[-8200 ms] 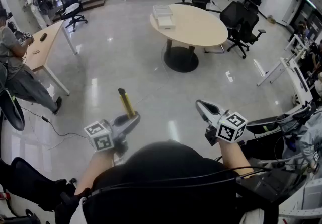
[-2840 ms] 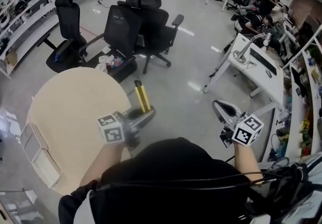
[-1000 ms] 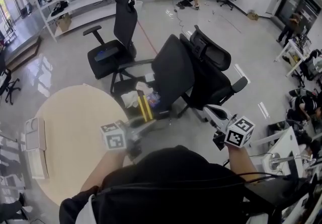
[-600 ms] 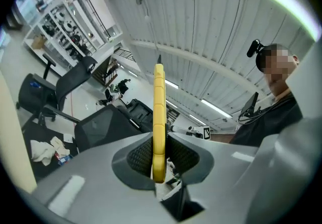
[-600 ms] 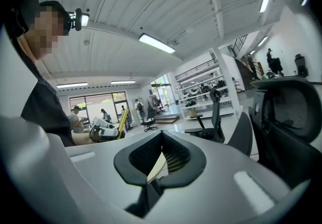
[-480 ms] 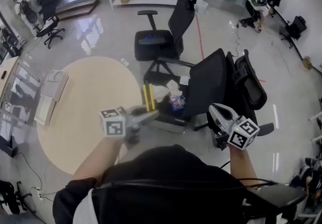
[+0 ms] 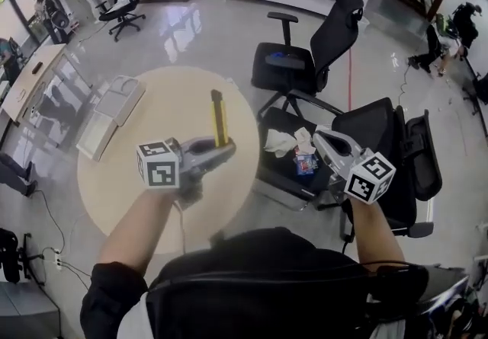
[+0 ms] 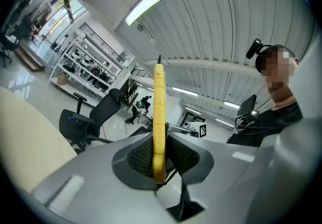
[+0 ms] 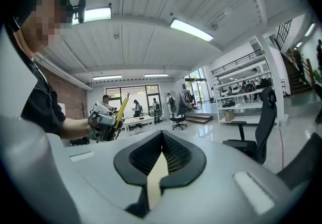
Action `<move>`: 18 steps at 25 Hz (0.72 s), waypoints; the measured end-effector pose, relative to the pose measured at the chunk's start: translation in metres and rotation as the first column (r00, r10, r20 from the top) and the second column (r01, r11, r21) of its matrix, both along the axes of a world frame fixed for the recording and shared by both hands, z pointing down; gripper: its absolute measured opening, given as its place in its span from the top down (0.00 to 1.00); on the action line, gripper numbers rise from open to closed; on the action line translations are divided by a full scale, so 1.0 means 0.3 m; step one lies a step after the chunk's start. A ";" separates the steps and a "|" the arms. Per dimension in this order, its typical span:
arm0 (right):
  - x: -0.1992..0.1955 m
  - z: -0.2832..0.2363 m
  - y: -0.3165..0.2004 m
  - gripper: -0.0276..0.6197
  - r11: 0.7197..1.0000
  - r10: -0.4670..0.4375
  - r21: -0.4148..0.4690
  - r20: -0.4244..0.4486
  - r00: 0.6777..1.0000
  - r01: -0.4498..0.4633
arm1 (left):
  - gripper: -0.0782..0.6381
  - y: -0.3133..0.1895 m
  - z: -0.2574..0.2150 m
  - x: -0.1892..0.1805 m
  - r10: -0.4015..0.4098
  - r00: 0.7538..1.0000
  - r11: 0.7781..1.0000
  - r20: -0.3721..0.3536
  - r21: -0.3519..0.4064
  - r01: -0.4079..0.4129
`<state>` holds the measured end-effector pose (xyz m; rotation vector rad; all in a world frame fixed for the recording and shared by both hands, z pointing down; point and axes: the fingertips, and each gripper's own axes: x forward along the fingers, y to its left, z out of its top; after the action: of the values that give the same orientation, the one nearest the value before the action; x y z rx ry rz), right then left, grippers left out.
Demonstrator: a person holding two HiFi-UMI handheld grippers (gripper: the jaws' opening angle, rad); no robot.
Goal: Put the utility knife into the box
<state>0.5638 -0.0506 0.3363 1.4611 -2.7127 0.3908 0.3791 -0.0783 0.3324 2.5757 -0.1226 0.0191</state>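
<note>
Two claws to call, nearest first. Pinching the yellow utility knife (image 7: 219,118) low on its body with the left claw (image 7: 221,150), pads tight on both flanks, knife upright, tip toward the ceiling. Carrying nothing in the right claw (image 7: 323,139): pressed together, idling above a black office chair (image 7: 278,170) with a cloth and a blue packet on its seat.

Now the change: swung round in the last half-second, and brought the knife from just off the right edge of the round desk (image 7: 122,185) to above the desk itself, near that edge. Good news for the task, by the look of it, finally closing on the likely target.

Further out, at the desk's far-left edge, spotting a white box (image 7: 118,101) with a second flat white piece just beside it; cannot tell from here which is box and which is lid. Well apart from the knife, so not yet delivered. Probably calls for a carry across the desk to that edge, then a lowering in.

Beyond, more chairs, shelving, people at work.
</note>
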 end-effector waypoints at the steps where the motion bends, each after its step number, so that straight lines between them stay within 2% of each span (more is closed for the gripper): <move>1: -0.065 -0.012 -0.059 0.93 1.000 0.004 0.001 -0.005 1.000 -0.004 | 0.80 -0.048 -0.004 -0.065 0.004 1.000 1.000 0.004 0.000 -0.004; 5: -0.325 -0.057 -0.320 0.93 0.999 0.035 0.022 -0.009 0.999 -0.035 | 0.80 -0.287 0.001 -0.358 0.026 0.999 0.999 0.047 0.017 -0.027; 8: -0.509 -0.054 -0.498 0.93 0.999 0.030 0.034 -0.042 0.999 -0.029 | 0.80 -0.476 0.042 -0.570 0.007 0.998 0.999 0.069 0.031 -0.009; 14: -0.926 -0.012 -0.820 0.93 0.997 -0.064 0.030 -0.098 0.993 0.067 | 0.80 -0.772 0.184 -1.013 -0.109 0.988 0.994 0.106 -0.020 0.112; 16: -1.076 -0.016 -0.922 0.93 0.994 -0.098 0.039 -0.110 0.989 0.102 | 0.80 -0.860 0.222 -1.180 -0.155 0.980 0.986 0.127 -0.039 0.161; 18: -1.156 -0.004 -0.985 0.93 0.989 -0.133 0.052 -0.123 0.983 0.140 | 0.80 -0.915 0.271 -1.283 -0.207 0.966 0.976 0.155 -0.044 0.216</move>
<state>0.2171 -0.3460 0.3352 1.2568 -2.7300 0.2099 -0.0059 -0.3529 0.4136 2.4861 -0.4456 0.1347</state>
